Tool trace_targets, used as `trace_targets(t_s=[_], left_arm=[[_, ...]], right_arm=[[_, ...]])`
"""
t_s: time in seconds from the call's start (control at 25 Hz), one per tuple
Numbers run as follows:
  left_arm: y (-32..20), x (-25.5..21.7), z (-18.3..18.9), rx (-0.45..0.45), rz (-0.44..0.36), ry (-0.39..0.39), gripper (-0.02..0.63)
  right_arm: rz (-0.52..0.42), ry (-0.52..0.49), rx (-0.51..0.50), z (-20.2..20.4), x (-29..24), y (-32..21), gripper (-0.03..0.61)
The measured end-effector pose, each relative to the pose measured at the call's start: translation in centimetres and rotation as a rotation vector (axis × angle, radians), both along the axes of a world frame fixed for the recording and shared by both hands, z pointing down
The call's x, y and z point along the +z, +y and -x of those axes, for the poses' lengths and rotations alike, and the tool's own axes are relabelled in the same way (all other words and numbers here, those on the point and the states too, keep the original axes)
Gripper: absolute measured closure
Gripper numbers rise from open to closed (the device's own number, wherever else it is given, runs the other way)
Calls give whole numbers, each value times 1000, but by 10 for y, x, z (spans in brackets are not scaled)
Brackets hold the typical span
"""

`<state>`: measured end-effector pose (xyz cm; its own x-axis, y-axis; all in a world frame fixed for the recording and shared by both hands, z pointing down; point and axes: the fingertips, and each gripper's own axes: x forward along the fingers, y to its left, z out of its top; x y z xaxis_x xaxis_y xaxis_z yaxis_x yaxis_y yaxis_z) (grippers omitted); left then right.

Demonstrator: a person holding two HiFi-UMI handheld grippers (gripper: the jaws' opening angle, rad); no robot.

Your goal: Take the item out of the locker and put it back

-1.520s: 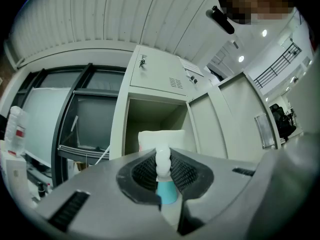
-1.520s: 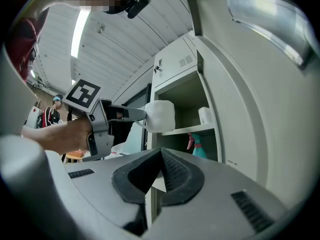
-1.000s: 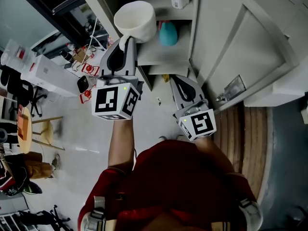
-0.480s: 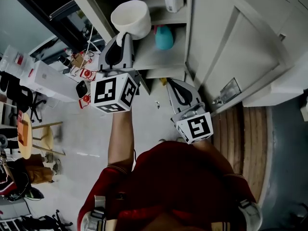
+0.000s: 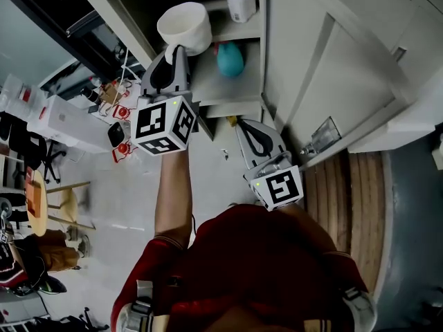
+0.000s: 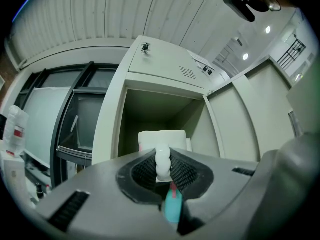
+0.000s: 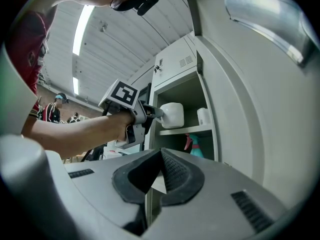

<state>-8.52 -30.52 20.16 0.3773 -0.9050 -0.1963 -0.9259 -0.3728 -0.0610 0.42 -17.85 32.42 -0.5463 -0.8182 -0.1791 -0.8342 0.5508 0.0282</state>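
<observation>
A white mug (image 5: 183, 26) hangs at the mouth of the open locker's upper compartment (image 6: 160, 109). My left gripper (image 5: 174, 47) is shut on the mug's handle (image 6: 162, 164), which shows pinched between the ribbed pads in the left gripper view. From the right gripper view the mug (image 7: 172, 115) sits just above the upper shelf edge, still outside the opening. My right gripper (image 5: 242, 124) hangs lower, in front of the locker's bottom edge, shut with nothing in it (image 7: 160, 166).
A teal spray bottle (image 5: 230, 59) stands on the lower shelf (image 5: 235, 88). A white container (image 5: 241, 3) sits on the upper shelf, at the right. The open locker door (image 5: 325, 68) stands to the right. Boxes and stools lie on the floor at the left.
My left gripper has carried the mug toward the locker opening, up and slightly left in the head view. The right gripper has kept its place.
</observation>
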Motion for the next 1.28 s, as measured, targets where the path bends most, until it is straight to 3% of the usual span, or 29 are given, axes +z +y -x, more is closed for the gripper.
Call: trace_targets(t_s=[1.28], left_arm=[[-78, 1, -19, -34, 82, -30, 565]], right_arm=[[6, 17, -20, 6, 7, -15, 581]])
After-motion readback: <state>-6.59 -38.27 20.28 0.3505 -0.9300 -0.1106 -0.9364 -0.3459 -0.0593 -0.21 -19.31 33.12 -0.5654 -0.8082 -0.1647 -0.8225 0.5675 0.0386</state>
